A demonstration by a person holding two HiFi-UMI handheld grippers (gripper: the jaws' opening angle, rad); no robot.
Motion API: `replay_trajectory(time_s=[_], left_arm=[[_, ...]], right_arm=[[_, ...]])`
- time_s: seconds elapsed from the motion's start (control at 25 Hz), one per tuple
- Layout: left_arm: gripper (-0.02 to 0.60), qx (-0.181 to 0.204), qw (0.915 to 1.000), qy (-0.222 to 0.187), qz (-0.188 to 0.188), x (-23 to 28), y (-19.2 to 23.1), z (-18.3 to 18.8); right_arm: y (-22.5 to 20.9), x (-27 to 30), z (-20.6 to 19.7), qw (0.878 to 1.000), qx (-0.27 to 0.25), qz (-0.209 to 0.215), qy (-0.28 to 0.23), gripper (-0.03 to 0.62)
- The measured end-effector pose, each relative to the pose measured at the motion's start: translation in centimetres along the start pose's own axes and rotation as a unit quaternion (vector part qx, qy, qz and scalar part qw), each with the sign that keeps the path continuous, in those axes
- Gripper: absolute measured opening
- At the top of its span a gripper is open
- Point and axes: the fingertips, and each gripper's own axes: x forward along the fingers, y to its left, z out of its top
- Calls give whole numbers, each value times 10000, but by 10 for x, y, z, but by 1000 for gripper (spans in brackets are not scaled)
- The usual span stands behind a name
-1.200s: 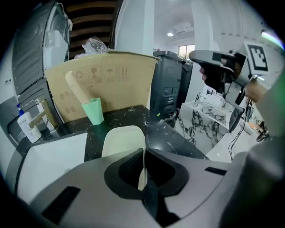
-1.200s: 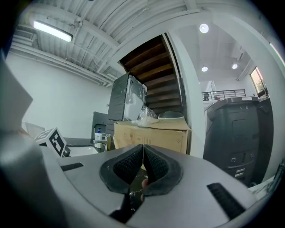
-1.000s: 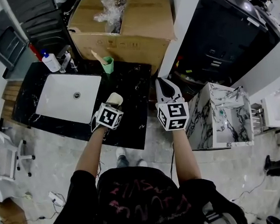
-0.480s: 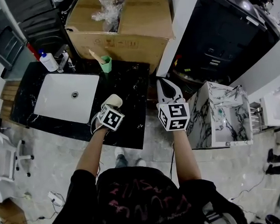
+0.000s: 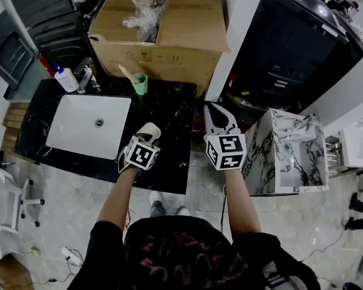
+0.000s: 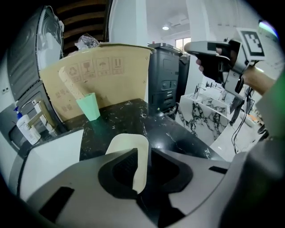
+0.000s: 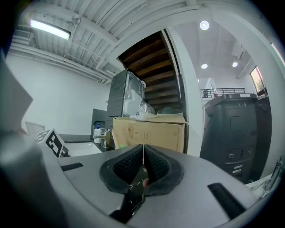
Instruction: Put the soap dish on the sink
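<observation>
- Compared with the earlier frames, the left gripper (image 6: 143, 152) has dropped a little lower in the middle of the head view, while the right gripper (image 7: 143, 153) has kept nearly the same place.
- Left gripper: its jaws pinch one wall of the soap dish (image 6: 139, 162), a cream, rounded tray that stands out ahead of the jaws.
- Right gripper: its jaws are pressed together with nothing between them. It is held up at centre right of the head view, beside the left gripper but apart from it.
- The soap dish hangs over the counter (image 5: 170, 114), a black slab with white veins. Whether it touches the slab cannot be told.
- The sink (image 5: 74, 134), a white rectangular basin set into the counter, lies to the left of the dish, at middle left of the head view.
- A green cup (image 5: 140, 84) with a pale stick in it stands at the counter's far edge, above the dish in the frame.
- A bottle (image 5: 66, 79) with a blue top stands at the sink's upper left corner.
- A cardboard box (image 5: 166, 33) fills the upper centre, behind the counter.
</observation>
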Motion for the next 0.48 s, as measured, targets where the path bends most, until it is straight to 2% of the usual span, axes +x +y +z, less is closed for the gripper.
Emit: replay_trajectory(time_s=[0.24, 0.48], left_arm=[[102, -193, 9982, -514, 249, -26, 15, 30], [39, -374, 9900, -1190, 652, -63, 38, 59]], right_arm=[[2, 1, 3, 10000, 3, 81, -41, 14], [7, 0, 7, 9998, -20, 151, -82, 14]])
